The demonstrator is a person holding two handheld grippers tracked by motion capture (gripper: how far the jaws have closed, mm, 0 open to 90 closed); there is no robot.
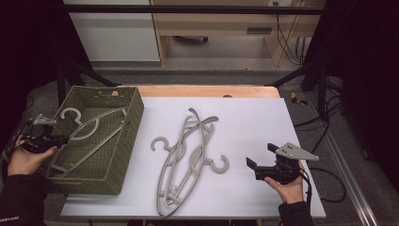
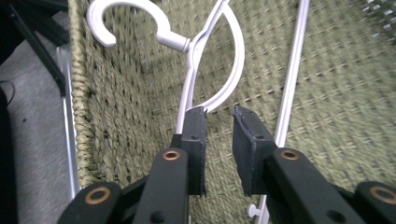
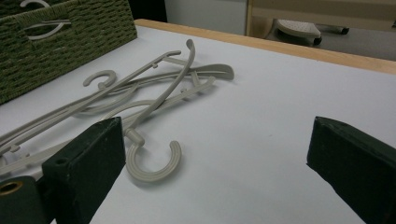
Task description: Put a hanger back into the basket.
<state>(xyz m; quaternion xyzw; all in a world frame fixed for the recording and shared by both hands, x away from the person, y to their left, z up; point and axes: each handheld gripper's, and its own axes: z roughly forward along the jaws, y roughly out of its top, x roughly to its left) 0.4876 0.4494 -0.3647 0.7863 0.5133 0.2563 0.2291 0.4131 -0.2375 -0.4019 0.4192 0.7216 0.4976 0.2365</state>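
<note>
While one hanger point(image 1: 89, 129) lay inside the woven basket point(image 1: 134, 122), left gripper point(image 2: 219, 116) slightly parted, gripping nothing; two hangers point(image 1: 188, 155) beside basket remained.

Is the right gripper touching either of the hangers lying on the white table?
Apart. The high view shows the right gripper open, with bare table between it and the nearest hanger hook.

The worktop point(image 1: 244, 110) is a white sheet laid over a wooden board whose light edge shows along the far side. On its left end stands a green woven basket point(image 1: 134, 117), its outer corner reaching past the white sheet. Near the middle two grey hangers point(image 1: 186, 155) lie crossed on each other, their hooks pointing to opposite sides, well apart from the basket.
</note>
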